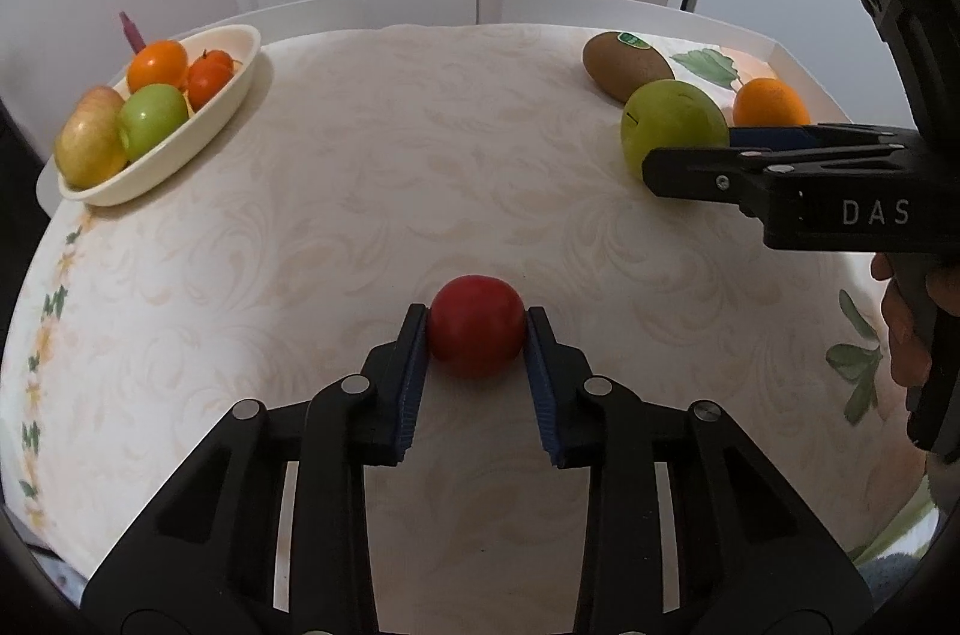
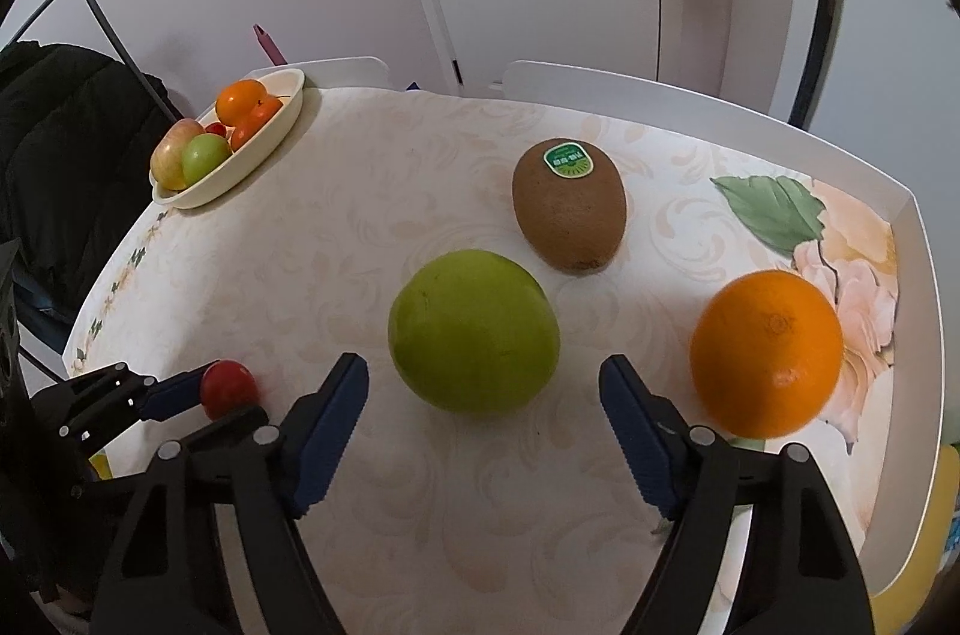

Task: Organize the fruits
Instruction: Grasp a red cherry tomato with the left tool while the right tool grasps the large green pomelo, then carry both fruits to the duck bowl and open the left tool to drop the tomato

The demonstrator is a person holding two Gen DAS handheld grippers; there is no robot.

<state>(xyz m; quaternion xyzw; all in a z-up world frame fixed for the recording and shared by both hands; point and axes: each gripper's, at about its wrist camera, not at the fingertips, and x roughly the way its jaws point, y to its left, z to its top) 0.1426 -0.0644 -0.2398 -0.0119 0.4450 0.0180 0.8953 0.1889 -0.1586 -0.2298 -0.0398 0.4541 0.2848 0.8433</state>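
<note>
- Left gripper (image 1: 477,320) clenched on a small red fruit (image 1: 476,325) resting on the table (image 1: 360,191) — lift straight, avoid squeezing harder.
- Right gripper (image 2: 483,383) spread, pads clear of the large green apple (image 2: 474,332) between them — centre before closing.
- Smooth round skins may slip; the kiwi (image 2: 569,206) looks fuzzy, the orange (image 2: 767,353) dimpled.
- Cream oval bowl (image 1: 198,137) waits at the far left edge.

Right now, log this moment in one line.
left gripper: shut on red fruit | right gripper: open, green apple between fingers | bowl: untouched
</note>
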